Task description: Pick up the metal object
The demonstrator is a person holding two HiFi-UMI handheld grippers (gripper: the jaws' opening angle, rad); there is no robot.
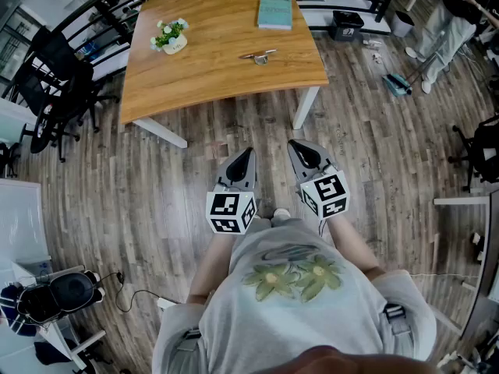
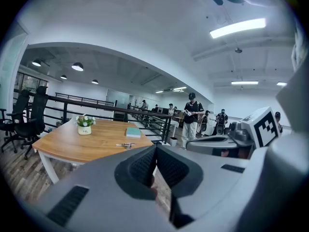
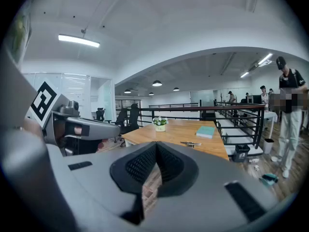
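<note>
**Both claws closed, metal object still to be reached**

The small silvery metal object lies flat on the curved light-wood tabletop. It sits on the person's side of the flat teal book, between that book and the tabletop's near edge. A small white pot of green and white flowers stands well to the left of the book.

The left claw and the right claw are held side by side over the wood-plank floor, well short of the book and of the tabletop edge. Each has its jaws pressed together with nothing between them.

The object looks thin, stiff and light: a slim bar with a thicker knob near its middle, though it is too small here to make out further. Smooth metal is likely to slip, and it lies low against the wood. The thicker middle, taken across its narrow width, seems the safest hold, with the jaws spread first.
</note>
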